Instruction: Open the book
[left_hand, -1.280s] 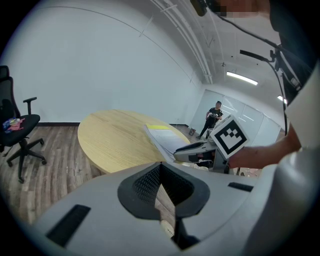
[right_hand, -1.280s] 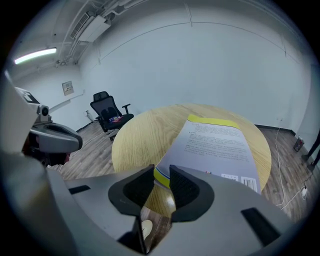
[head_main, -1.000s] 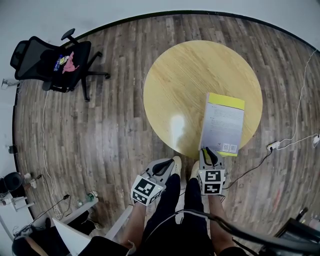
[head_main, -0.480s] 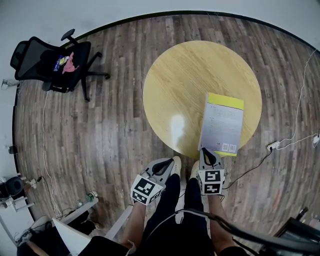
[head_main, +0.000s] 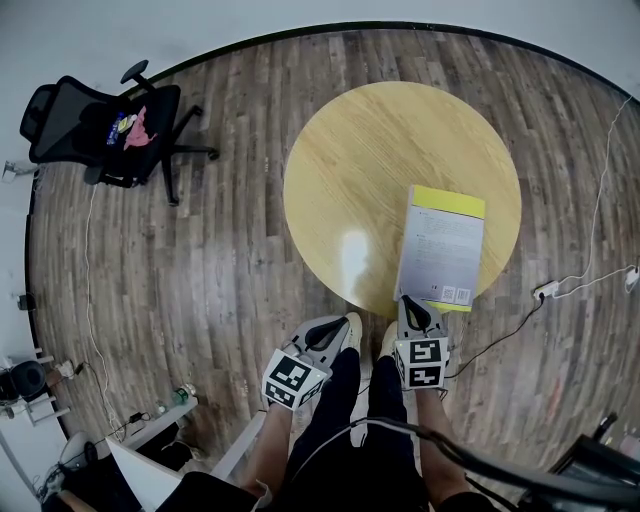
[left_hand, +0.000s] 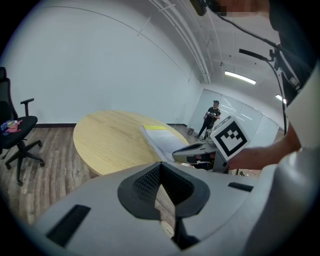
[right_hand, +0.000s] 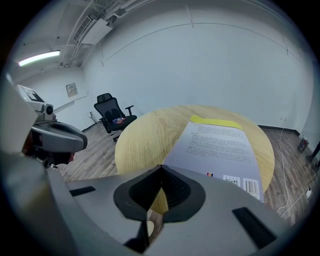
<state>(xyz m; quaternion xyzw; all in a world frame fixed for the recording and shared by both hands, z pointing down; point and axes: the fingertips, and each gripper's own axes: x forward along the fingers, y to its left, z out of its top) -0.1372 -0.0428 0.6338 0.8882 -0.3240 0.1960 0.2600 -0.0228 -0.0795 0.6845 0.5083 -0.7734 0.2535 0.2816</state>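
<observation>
On the round table (head_main: 380, 150) the book (head_main: 445, 245) lies unmoved, the down-tilted right gripper (head_main: 410, 300) has just closed, pinching its near corner, and the left gripper (head_main: 350, 320) is pressed together, empty.

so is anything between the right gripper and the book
Nothing visible. The right gripper sits at the near corner of the book, and its jaws have just been closing there. Whether they pinch the cover can't be told. Nothing lies on the book.
</observation>
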